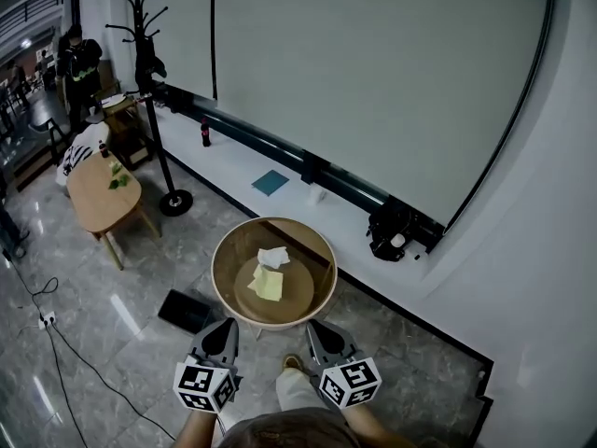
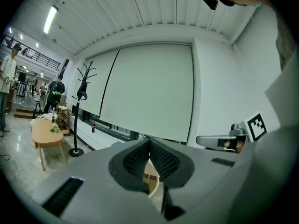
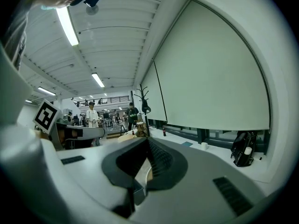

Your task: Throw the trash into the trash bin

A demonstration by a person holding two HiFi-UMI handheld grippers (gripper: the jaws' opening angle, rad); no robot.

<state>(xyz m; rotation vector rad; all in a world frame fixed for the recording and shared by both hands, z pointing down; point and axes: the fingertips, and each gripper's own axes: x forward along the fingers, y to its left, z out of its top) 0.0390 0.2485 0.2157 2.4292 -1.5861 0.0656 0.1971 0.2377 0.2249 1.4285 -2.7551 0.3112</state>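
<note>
1. The trash, a white crumpled paper (image 1: 273,257) and a yellow sheet (image 1: 269,285), is lying on the round table (image 1: 224,250).
2. The left gripper (image 1: 227,327) and right gripper (image 1: 314,329) are hovering at its near rim, jaws pressed together and empty; they should open before reaching in.
3. The bin is possibly the dark thing (image 1: 187,310) lying on the floor to the left.

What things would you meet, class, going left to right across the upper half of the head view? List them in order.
oval wooden table → coat stand → dark bottle → teal square sheet → black bag
</note>
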